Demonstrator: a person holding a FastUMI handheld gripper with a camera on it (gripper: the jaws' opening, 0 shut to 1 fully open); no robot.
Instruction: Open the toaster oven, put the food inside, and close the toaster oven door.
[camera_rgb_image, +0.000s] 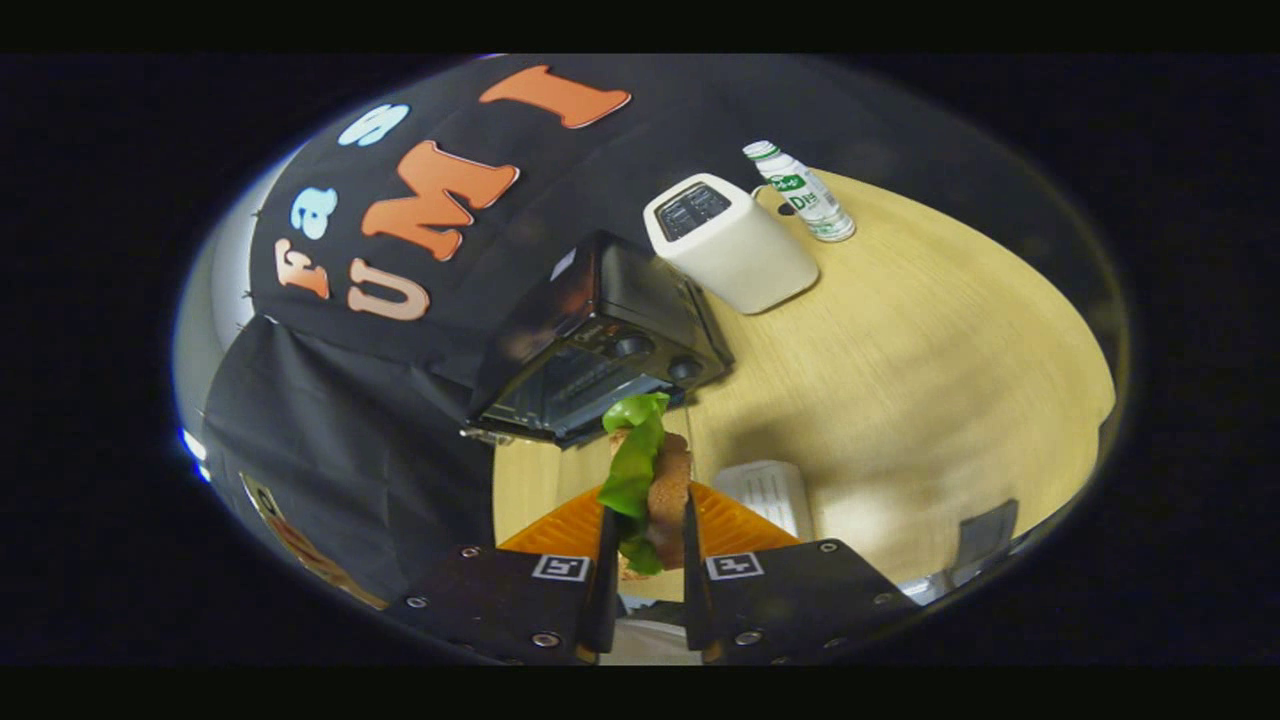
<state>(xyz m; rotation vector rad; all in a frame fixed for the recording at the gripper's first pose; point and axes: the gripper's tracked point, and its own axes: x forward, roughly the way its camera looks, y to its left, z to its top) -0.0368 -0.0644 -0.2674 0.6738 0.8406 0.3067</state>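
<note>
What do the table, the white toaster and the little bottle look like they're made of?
Table: pale wood or wood-look laminate, with faint grain and a soft sheen. White toaster: probably matte plastic, smooth and even. Bottle: likely translucent plastic with a printed label. The hand-held gripper is shut on the sandwich.

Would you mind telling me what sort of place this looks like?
Probably a mock kitchen counter in a recording booth: a black toaster oven, a white toaster and a bottle stand on a wooden table. The tongs grip a sandwich.
</note>
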